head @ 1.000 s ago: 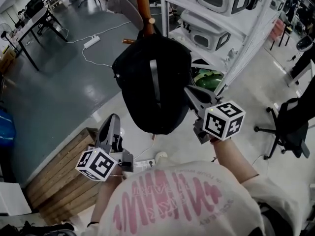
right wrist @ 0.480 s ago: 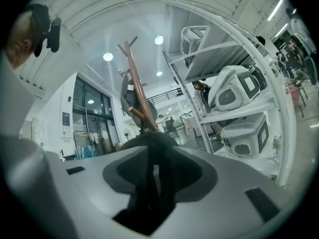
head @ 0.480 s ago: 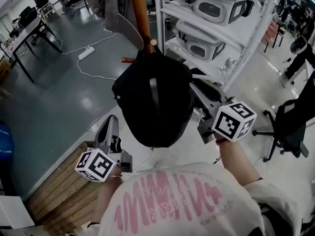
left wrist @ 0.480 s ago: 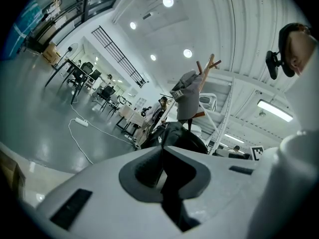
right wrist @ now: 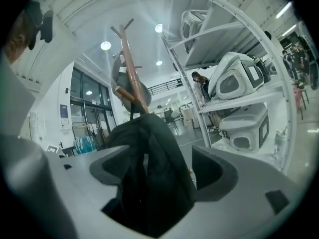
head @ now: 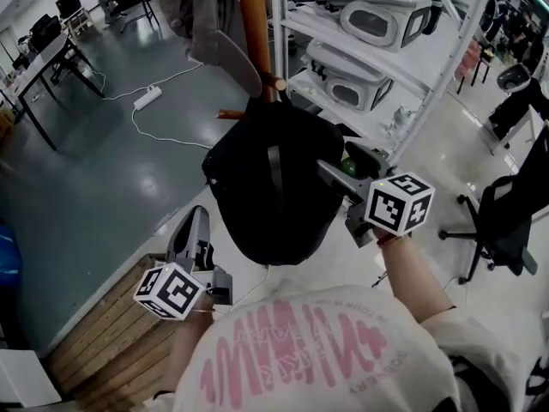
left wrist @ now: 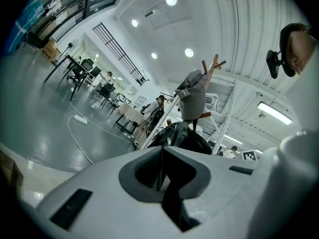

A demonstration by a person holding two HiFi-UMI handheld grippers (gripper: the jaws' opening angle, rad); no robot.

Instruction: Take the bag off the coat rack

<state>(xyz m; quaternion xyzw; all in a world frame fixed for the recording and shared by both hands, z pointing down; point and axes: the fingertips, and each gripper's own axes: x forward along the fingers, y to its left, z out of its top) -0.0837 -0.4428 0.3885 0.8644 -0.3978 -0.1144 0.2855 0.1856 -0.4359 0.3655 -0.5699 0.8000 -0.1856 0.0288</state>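
Reaching for the load, item by item: bag (head: 270,183) – black, soft, rounded, hanging by its top from a peg of the wooden coat rack (head: 255,24), its body free in the air in front of the person. The hanging loop itself is too dark to make out, so which peg (head: 274,81) bears it is a likely reading, not a certain one. Right gripper (right wrist: 162,173): its jaws have just been opening and now stand spread wide, with a fold of the bag's side lying between them but no pad pressing on it, so nothing is held yet. Left gripper (head: 199,217): jaws pressed together on nothing, low and well apart from the bag, above a slatted wooden crate (head: 111,316). Other stock: grey garment (head: 206,24) higher on the same rack, white shelving (head: 403,75) just beside the bag on the right. Handling note – the step in hand appears to be securing a first grip. The fabric is slack, so a pinch on the loose side would probably only stretch it; a hold nearer the top, or on a thick seam, should carry the weight better. The pegs slant upward, so the bag likely needs to rise along the peg before it comes away. The shut left gripper could steady the underside.
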